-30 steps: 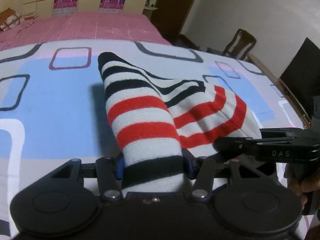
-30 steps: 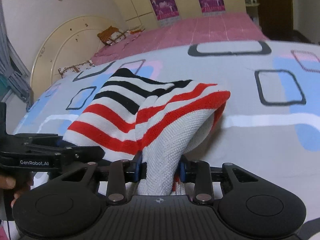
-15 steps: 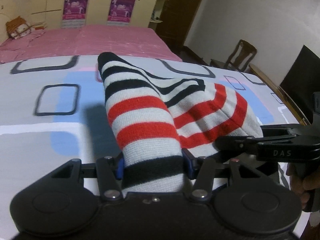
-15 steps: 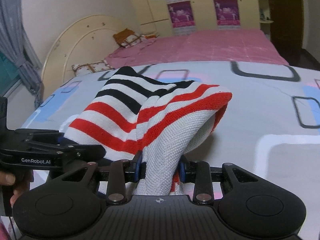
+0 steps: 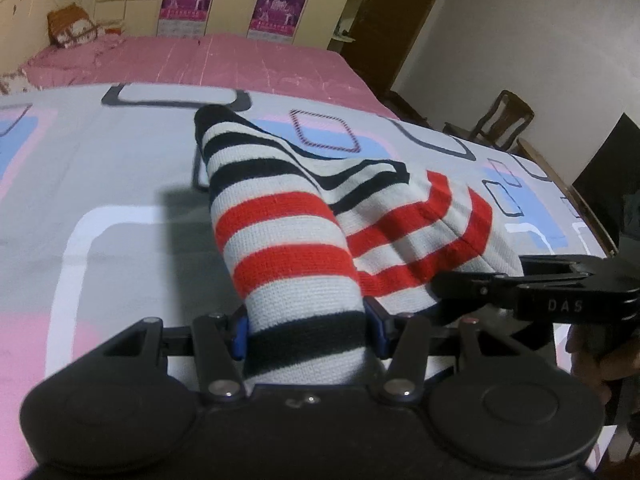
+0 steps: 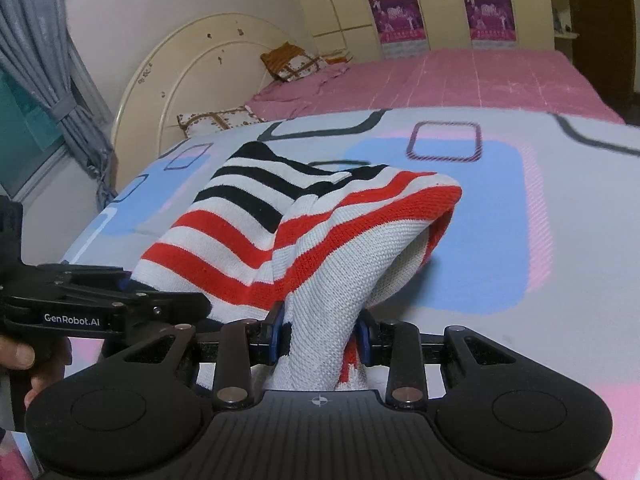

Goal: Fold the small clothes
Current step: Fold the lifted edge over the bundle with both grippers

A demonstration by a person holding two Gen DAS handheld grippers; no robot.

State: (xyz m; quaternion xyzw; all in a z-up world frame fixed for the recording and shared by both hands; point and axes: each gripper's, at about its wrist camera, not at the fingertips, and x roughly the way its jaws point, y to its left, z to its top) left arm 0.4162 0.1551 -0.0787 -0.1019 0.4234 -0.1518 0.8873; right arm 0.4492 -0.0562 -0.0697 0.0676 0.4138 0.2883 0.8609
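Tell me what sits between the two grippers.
The striped knit garment spans from the left gripper to the right gripper, both clamped on it; both wrist views show it.

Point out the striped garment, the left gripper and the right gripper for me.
striped garment [image 5: 280, 236]: left wrist view, on a red stripe.
left gripper [image 5: 306, 330]: left wrist view, between the fingertips, shut on cloth.
right gripper [image 6: 320, 334]: right wrist view, between the fingertips, shut on cloth.

Dim indoor light — fisheye-warped, slightly blurred
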